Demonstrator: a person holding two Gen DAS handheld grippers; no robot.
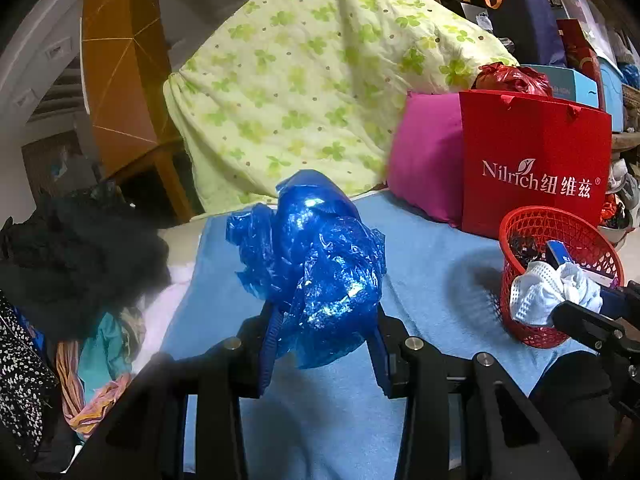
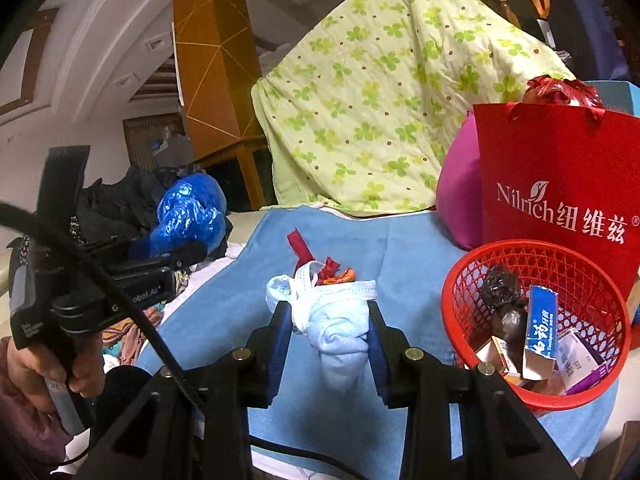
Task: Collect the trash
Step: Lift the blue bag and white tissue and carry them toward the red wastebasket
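Your left gripper [image 1: 322, 320] is clamping a crumpled blue bag [image 1: 316, 256]; your right gripper [image 2: 330, 332] is pinching a mask wad [image 2: 336, 320]. The red basket [image 2: 472, 320] at 3 o'clock is holding boxes [image 2: 540, 332] and a black bag [image 2: 506, 300]

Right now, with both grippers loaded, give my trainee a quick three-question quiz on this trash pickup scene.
1. True or false: the left gripper is shut on a crumpled blue plastic bag.
2. What does the right gripper hold: A) a toothpaste box, B) a wad of face masks, C) a pink cushion?
3. Which container on the blue towel already holds trash?

Key: 1 true. 2 B. 3 the red mesh basket.
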